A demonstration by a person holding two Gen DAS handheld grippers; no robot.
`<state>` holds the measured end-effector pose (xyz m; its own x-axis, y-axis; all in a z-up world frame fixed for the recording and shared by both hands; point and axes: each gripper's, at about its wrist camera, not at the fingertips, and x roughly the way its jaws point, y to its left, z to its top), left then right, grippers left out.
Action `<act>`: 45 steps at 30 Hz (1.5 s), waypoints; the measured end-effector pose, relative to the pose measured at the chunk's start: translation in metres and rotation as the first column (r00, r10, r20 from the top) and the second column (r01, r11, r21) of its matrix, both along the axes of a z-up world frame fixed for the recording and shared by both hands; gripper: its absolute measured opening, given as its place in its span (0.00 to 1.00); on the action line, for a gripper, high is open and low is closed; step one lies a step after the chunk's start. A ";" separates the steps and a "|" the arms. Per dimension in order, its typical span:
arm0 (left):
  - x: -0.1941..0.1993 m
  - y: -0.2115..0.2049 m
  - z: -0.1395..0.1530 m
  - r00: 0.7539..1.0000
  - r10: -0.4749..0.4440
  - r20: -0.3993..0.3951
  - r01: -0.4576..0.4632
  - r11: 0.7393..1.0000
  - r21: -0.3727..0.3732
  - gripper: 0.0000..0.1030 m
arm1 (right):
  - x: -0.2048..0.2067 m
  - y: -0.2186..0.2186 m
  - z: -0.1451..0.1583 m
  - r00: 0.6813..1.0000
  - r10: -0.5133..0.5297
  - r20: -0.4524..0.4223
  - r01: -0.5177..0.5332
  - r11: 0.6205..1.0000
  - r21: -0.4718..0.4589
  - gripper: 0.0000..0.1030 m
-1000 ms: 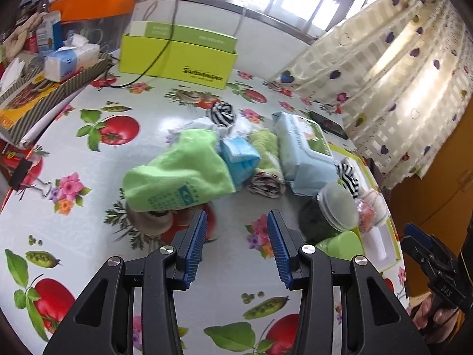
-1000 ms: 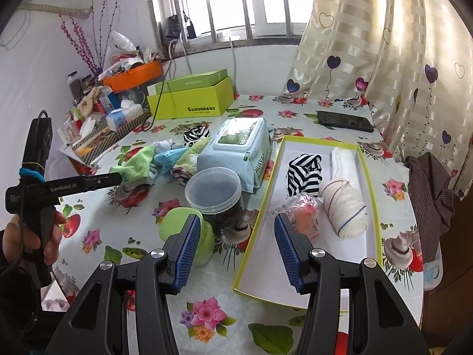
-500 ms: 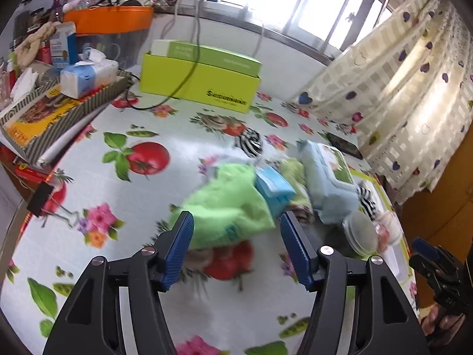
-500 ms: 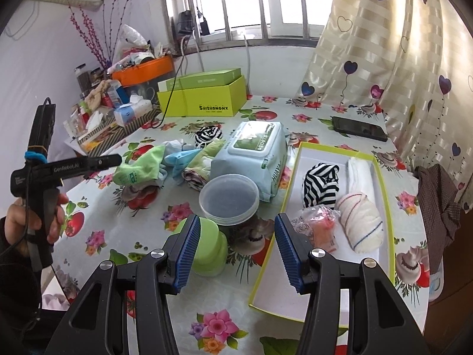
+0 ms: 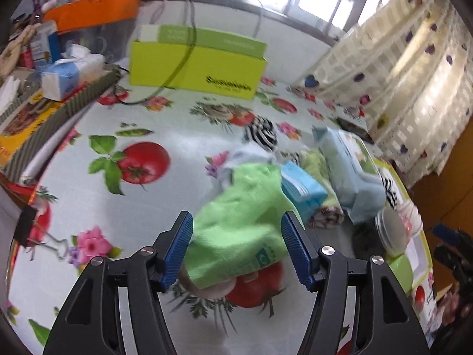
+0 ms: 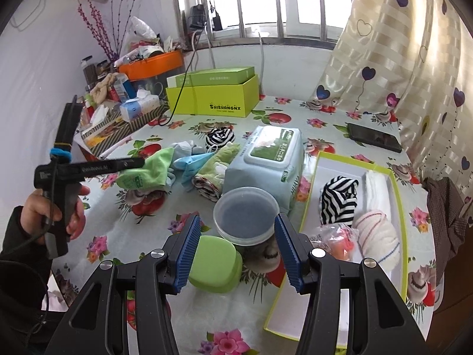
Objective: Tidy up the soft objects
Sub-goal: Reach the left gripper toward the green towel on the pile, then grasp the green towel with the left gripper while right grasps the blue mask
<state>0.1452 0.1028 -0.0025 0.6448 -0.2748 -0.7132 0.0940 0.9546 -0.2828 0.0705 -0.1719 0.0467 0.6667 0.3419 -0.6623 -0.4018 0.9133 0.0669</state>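
Note:
A light green cloth [image 5: 239,224] lies on the fruit-print tablecloth, and its near end sits between the wide-apart fingers of my left gripper [image 5: 236,227]. The pads do not press it, so the gripper is open. In the right wrist view the left gripper [image 6: 130,162] hovers at that green cloth [image 6: 145,174]. Beside it lie a blue cloth [image 5: 304,189], a rolled green patterned towel [image 6: 212,174] and a striped sock [image 5: 261,133]. The green-rimmed tray [image 6: 402,207] holds a striped sock [image 6: 337,198], a white rolled cloth [image 6: 375,233] and a pink packet [image 6: 337,242]. My right gripper [image 6: 236,236] is open and holds nothing.
A round lidded tub [image 6: 245,216] and a green container [image 6: 215,263] stand just before the right gripper. A wet-wipes pack [image 6: 266,165] lies mid-table, a phone [image 6: 374,140] at the far right, a yellow-green box [image 6: 218,100] at the back. Clutter lines the left edge.
My left gripper's jaws have spread wider and it has moved forward to the green cloth, whose end now lies between the fingers. The right gripper has drifted slightly.

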 end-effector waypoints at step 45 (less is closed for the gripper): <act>-0.016 0.034 0.017 0.995 0.031 0.097 -0.026 0.998 -0.051 0.09 | 0.123 0.124 -0.034 0.970 0.080 -0.228 -0.097 0.993 -0.064 0.32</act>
<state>0.1295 0.1372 0.0144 0.7191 -0.2884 -0.6323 0.0963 0.9424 -0.3203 0.1935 -0.0478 0.0129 0.4674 0.3372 -0.8172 -0.4633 0.8807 0.0984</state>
